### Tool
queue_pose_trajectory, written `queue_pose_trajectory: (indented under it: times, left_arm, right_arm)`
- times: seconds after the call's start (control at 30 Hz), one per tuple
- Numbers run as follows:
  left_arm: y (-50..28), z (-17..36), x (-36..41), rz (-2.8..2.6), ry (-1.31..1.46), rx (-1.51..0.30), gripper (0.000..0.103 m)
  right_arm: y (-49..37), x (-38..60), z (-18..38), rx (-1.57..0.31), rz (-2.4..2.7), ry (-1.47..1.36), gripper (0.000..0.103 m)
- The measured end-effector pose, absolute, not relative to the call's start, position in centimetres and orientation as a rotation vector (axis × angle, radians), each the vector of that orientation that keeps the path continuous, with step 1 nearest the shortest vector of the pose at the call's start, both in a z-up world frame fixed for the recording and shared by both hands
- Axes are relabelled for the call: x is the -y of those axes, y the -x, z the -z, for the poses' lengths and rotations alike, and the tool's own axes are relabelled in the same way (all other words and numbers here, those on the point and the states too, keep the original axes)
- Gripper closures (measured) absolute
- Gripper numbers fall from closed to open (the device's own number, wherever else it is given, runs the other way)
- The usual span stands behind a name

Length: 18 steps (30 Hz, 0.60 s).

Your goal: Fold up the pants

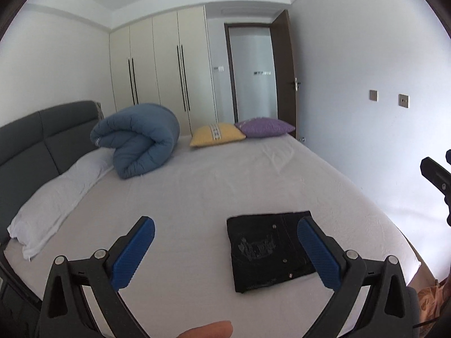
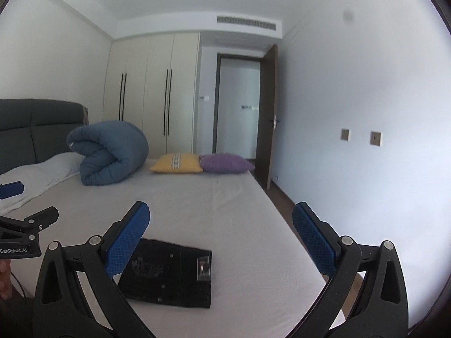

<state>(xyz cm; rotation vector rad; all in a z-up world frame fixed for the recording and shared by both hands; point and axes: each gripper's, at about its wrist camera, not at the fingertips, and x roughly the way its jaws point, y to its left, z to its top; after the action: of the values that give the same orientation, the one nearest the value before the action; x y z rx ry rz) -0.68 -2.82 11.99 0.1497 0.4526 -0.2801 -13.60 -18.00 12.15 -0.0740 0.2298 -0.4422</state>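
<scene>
The black pants lie folded into a flat rectangle on the white bed, near its front edge. The left claw is spread wide and empty above the bed, with the pants at its 3 o'clock. The right claw is likewise spread wide and empty, with the pants at 7 o'clock, untouched

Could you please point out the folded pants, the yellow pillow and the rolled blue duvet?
folded pants (image 1: 265, 250): left wrist view, pale print.
yellow pillow (image 1: 217, 134): left wrist view, top face.
rolled blue duvet (image 2: 112, 152): right wrist view, outer roll.
</scene>
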Motion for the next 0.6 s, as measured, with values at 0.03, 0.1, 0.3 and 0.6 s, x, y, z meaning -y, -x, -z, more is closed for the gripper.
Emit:
queue_pose_trajectory:
  times: [0.03,0.1,0.3,0.6]
  left_arm:
    - [0.1,-11.0,3.2,0.281,-0.147,-0.487,0.000]
    - [-0.8,-9.4,3.8,0.268,-0.151,-0.549,0.000]
    - [-3.0,-5.2,4.4,0.264,-0.080,-0.705,0.000]
    - [-3.8,-3.4,4.8,0.240,-0.095,-0.748,0.000]
  right_arm:
    - [13.3,18.2,-11.7,-0.270,0.435,0.059,0.000]
    - [12.8,18.7,-10.8,-0.363,0.427,0.002,0.000]
    - [11.7,20.8,-8.4,-0.545,0.428,-0.170,0.000]
    - [6.8,23.3,-3.4,-0.642,0.463,-0.165,0.000]
